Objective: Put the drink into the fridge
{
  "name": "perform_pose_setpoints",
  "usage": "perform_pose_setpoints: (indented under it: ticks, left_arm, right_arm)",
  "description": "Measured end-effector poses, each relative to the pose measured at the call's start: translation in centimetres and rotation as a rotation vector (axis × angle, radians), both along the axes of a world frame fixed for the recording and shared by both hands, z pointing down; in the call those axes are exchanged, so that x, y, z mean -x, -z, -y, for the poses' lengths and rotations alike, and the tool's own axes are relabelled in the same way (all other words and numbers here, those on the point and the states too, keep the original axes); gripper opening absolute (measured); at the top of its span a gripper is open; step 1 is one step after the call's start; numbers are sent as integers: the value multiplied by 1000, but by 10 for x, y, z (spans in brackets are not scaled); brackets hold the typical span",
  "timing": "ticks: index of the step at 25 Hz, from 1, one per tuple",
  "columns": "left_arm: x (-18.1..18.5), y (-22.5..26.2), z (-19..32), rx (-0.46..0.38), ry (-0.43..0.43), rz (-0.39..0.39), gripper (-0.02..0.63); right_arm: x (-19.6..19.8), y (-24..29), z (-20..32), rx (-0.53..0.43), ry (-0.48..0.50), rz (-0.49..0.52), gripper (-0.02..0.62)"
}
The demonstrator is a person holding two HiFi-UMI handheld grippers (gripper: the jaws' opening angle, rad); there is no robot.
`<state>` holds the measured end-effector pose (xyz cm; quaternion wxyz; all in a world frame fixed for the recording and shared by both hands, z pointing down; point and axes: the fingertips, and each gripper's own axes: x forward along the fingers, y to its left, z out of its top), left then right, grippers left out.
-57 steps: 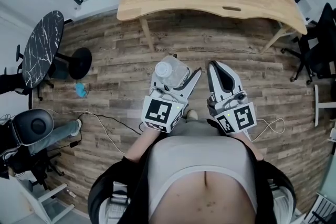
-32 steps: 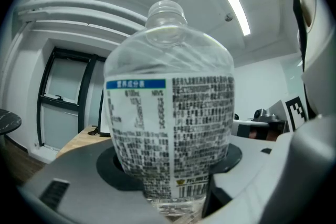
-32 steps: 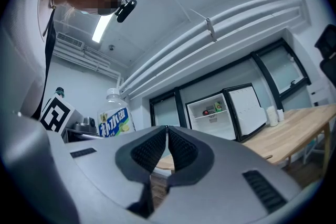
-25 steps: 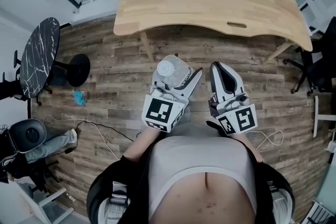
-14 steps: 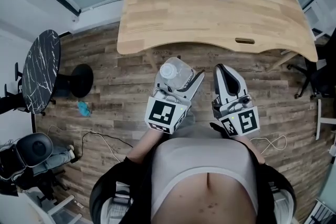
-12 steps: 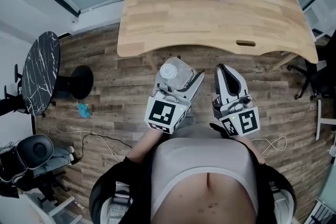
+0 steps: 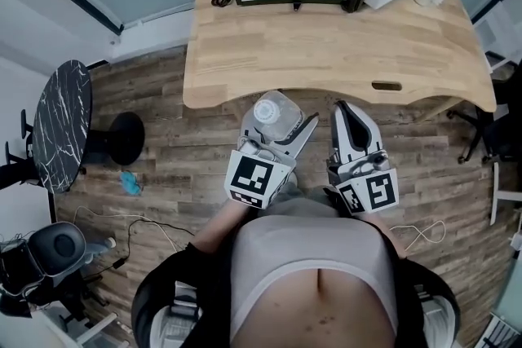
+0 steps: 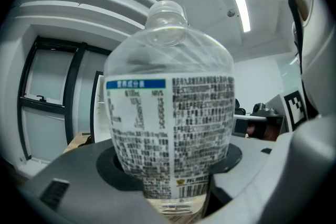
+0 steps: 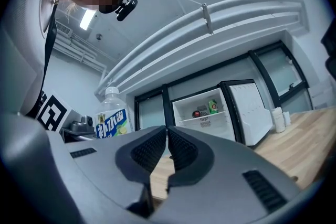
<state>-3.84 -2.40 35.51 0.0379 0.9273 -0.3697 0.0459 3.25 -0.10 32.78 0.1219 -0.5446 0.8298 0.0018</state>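
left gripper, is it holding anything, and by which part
The left gripper holds a clear drink bottle, jaws shut on its lower body, at the bottom of the label. The right gripper holds nothing, jaws together.

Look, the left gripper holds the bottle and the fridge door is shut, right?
Not quite: the fridge door is open, not shut. The right gripper view shows it swung aside, with the shelves inside the fridge in plain sight. The left gripper does hold the bottle.
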Motion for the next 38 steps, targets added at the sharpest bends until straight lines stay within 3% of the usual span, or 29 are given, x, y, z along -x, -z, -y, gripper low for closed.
perform_pose_setpoints:
  ticks: [13,18,26,30,38]
  left_arm:
    - [-7,6,23,28,62,8,324]
    - [-3,11,30,45,73,-2,324]
    - [11,-2,48,29,62,-7,324]
    - [20,-7,59,22,70,11,324]
    - [12,-9,84,35,59,7,324]
  right_arm:
    - [0,22,16,-24,52,-31,35]
    - [2,38,21,-55,36,-18,35]
    - [5,9,27,0,-39,-55,35]
    - [1,16,47,-45,-84,-39,35]
    - [-5,9,81,-53,-62,-66,35]
